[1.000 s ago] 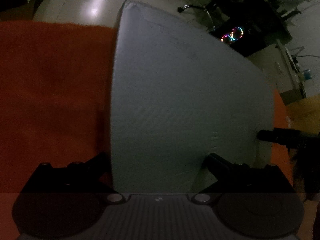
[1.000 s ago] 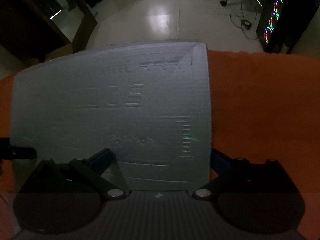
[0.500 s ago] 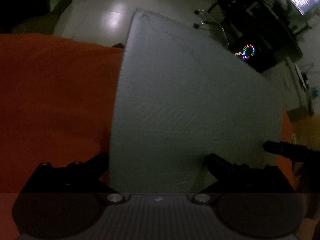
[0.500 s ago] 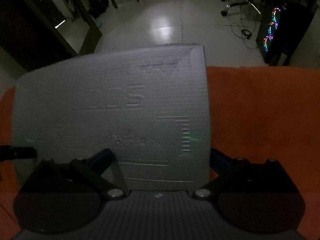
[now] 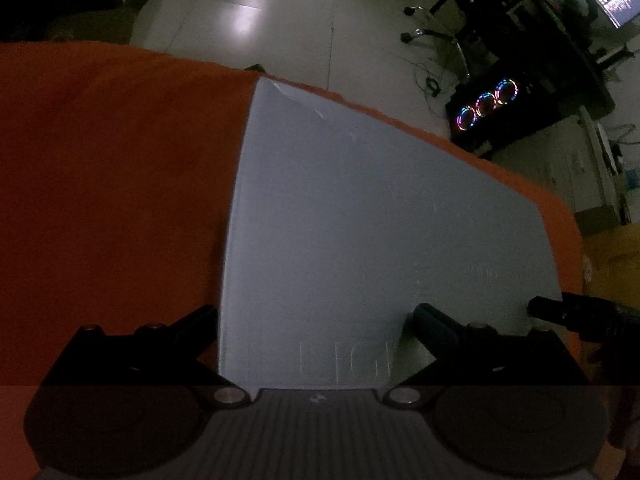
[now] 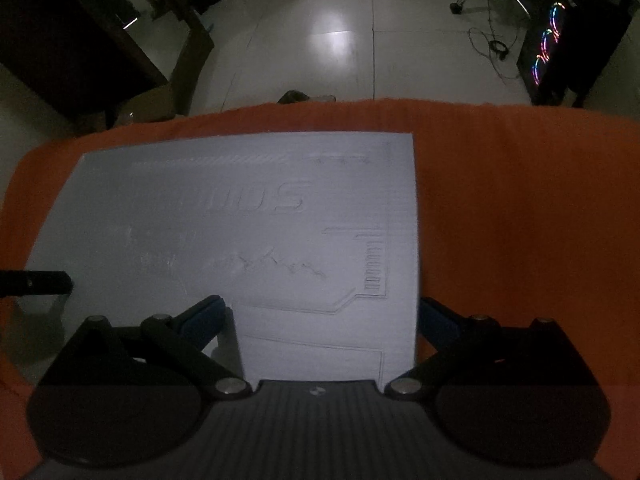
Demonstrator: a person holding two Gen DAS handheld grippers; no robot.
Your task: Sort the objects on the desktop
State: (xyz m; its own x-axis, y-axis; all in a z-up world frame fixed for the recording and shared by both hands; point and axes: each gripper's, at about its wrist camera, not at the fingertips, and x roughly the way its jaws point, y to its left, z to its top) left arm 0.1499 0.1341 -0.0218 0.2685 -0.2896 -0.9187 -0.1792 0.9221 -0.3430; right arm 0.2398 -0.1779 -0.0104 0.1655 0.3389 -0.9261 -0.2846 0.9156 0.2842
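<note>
On the left, the near left edge of a grey embossed board (image 5: 380, 220) is pinched by the left claw (image 5: 316, 332), one finger over it and one apparently under, though the dim view leaves this uncertain. The board lies flat on the orange-covered counter (image 5: 112, 200), reaching almost to its far edge. On the right, the board's near right edge (image 6: 256, 216) is pinched by the right claw (image 6: 324, 320). No other desktop objects are seen, so the board seems nearly placed; release of both claws is judged to be what remains.
</note>
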